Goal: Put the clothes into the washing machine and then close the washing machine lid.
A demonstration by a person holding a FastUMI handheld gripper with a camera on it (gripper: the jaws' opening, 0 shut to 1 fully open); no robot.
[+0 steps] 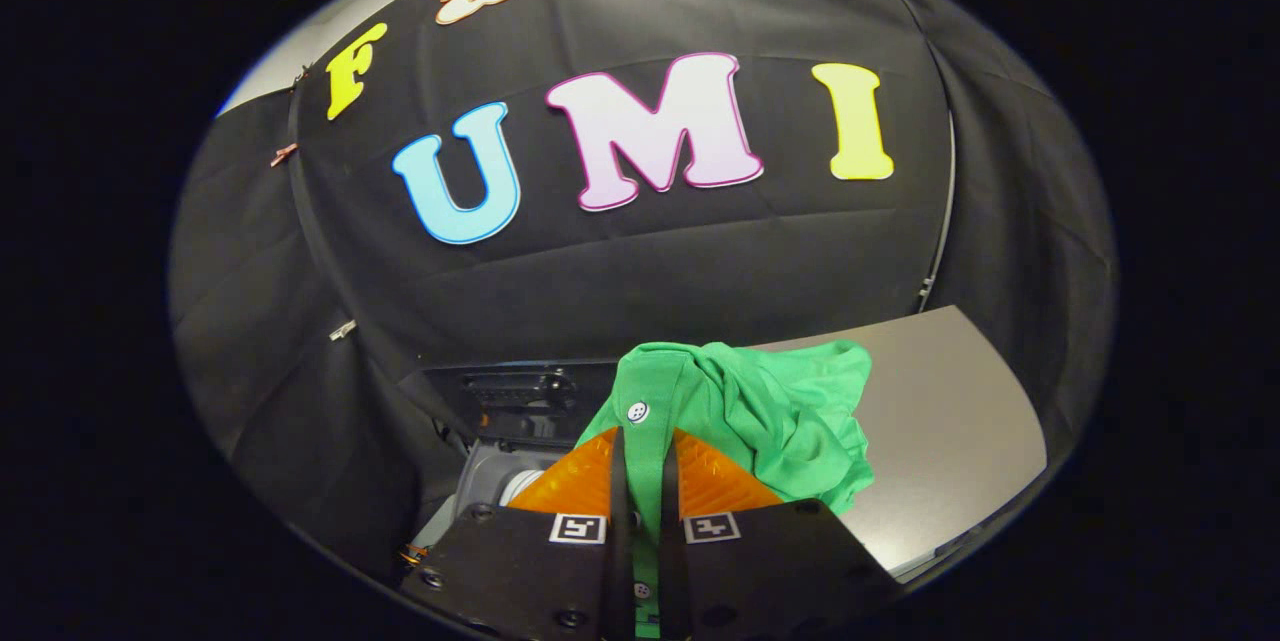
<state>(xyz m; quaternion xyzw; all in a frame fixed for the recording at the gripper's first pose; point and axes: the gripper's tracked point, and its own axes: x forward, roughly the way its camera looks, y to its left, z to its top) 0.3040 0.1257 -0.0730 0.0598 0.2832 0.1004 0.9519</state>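
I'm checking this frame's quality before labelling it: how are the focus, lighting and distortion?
In the gripper view, strong fisheye bending curves the grey table edge and the booth wall; the green shirt, pinched between the fingers of the gripper, is sharp and evenly lit, its white button crisp; the table shows a soft sheen without harsh glare; the washing machine beyond sits in shadow, details dim.

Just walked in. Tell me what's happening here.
A hand-held gripper is shut on a green shirt, pinching its buttoned strip between both fingers and holding it up. The rest bunches just beyond the fingers, over a grey table. The washing machine sits below and beside them; the shirt isn't in it yet.
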